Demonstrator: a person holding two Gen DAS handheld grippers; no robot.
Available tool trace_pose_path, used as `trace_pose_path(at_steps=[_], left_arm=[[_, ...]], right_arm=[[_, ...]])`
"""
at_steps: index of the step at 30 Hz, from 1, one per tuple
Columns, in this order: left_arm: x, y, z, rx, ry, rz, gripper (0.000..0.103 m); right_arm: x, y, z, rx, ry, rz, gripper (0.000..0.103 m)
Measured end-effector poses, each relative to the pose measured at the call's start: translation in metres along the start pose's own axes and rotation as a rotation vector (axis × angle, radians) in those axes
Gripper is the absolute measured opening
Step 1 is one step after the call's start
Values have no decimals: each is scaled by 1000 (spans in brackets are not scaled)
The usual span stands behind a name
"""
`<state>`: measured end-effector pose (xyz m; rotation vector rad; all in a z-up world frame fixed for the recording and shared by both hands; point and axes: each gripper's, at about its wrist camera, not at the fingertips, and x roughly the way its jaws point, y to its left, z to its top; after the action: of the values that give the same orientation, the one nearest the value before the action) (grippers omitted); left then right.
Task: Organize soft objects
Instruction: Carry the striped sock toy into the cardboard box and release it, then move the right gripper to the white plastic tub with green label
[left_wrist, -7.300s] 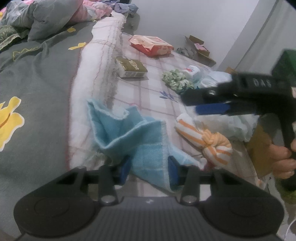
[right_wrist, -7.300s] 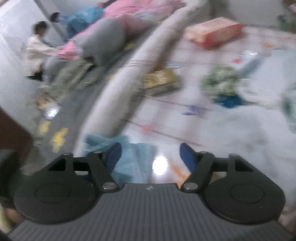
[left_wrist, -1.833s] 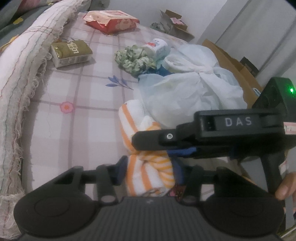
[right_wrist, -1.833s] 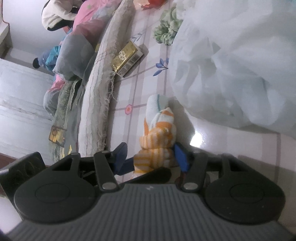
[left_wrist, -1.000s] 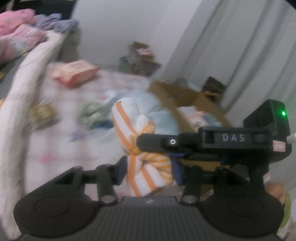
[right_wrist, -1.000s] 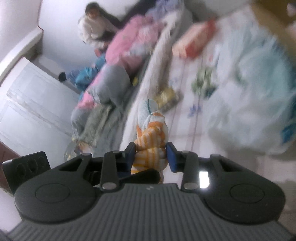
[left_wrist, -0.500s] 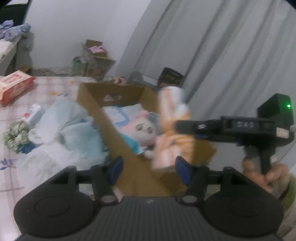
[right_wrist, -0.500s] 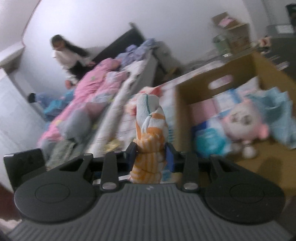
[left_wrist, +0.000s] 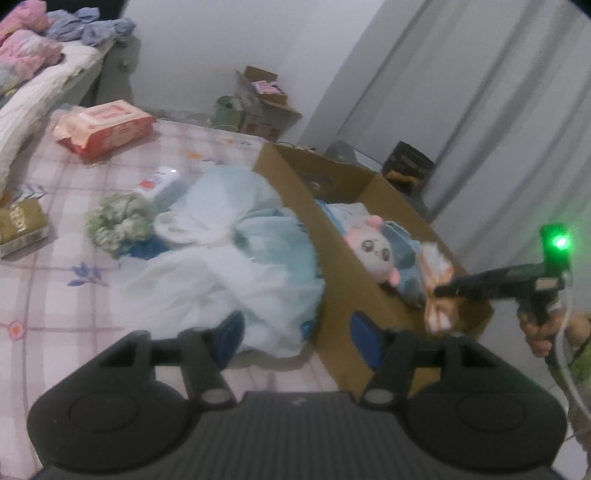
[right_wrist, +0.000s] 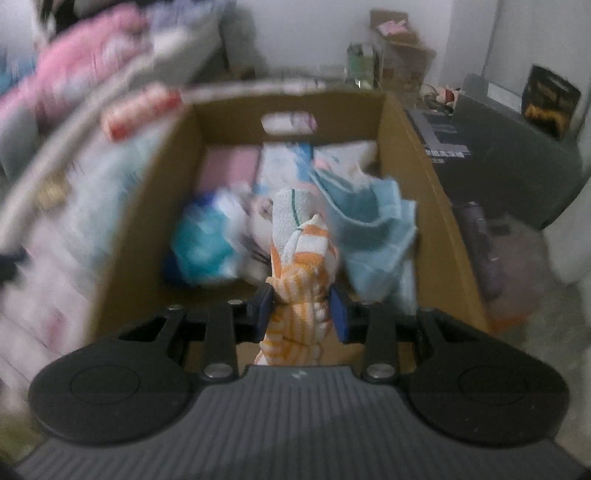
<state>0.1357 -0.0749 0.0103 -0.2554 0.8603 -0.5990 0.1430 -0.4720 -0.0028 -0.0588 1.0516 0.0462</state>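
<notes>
Right gripper clamped on knotted orange-and-white striped cloth, held over near end of open brown cardboard box. Inside box: pink-eared plush toy, light blue towel. Left gripper spread wide, holding nothing, near crumpled white plastic bag left of box.

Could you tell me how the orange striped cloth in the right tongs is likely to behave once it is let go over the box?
The striped cloth is knotted, so it probably drops as one floppy bundle. It bulges between the right tongs, so it looks soft and light. It should land quietly on the blue towel in the cardboard box and likely not roll.
</notes>
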Motion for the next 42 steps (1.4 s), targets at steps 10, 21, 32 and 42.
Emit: trace_pose_path(at_steps=[10, 21, 32, 42], left_arm=[[-1, 11, -2, -23, -8, 0, 66], [-23, 39, 8, 45, -80, 142, 78], [-21, 70, 59, 148, -169, 263, 84], [60, 93, 101, 152, -85, 255, 58]], right_arm=[[71, -3, -7, -119, 294, -136, 36], [-7, 17, 38, 49, 51, -46, 58], [-19, 140, 155, 75, -98, 431, 62], [117, 205, 258, 146, 75, 496, 53]])
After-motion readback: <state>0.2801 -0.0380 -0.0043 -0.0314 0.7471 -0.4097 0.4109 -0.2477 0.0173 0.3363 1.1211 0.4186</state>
